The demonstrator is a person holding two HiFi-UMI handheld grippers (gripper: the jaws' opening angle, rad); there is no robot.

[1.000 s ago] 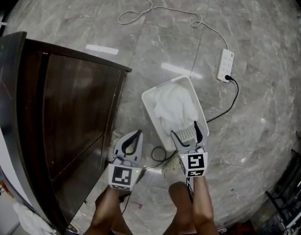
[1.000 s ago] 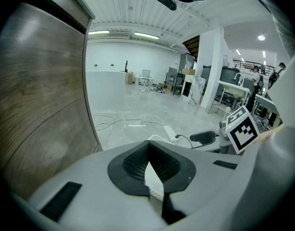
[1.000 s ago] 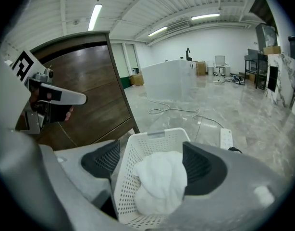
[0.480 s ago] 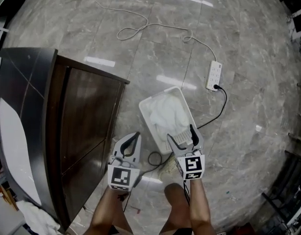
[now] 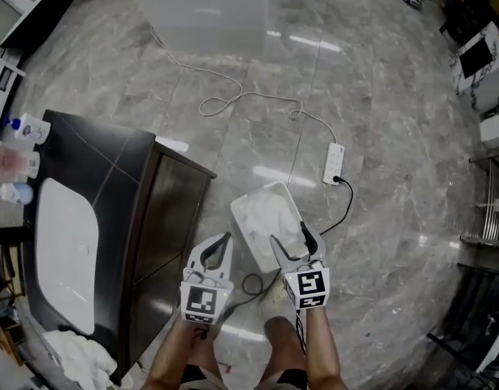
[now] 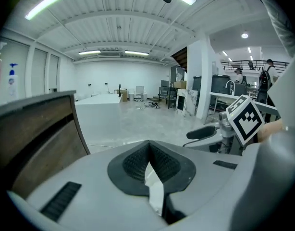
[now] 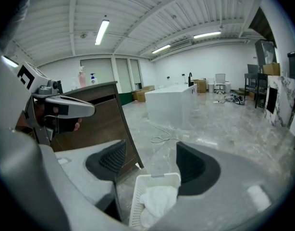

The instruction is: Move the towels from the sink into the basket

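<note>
A white basket (image 5: 235,215) stands on the floor beside the dark cabinet, with white towels (image 5: 264,214) lying in it. The white sink (image 5: 67,254) is set into the cabinet top at the left, and I see no towel in the part that shows. My right gripper (image 5: 290,236) hovers over the basket's near end, its jaws apart and closing with nothing between them. Through the gap I see the basket (image 7: 138,196) and a towel (image 7: 157,201) below. My left gripper (image 5: 223,240) is held left of the basket, shut and empty (image 6: 148,150).
The dark wooden cabinet (image 5: 164,218) stands just left of the grippers. A power strip (image 5: 334,162) and its cables lie on the marble floor beyond the basket. A white box (image 5: 205,2) stands far off. Bottles (image 5: 22,128) stand on the counter, and a crumpled white cloth (image 5: 75,362) lies at lower left.
The view has pulled up and back, bringing the sink and counter top into sight. Both grippers have risen above the basket. The right jaws look slightly narrower.
</note>
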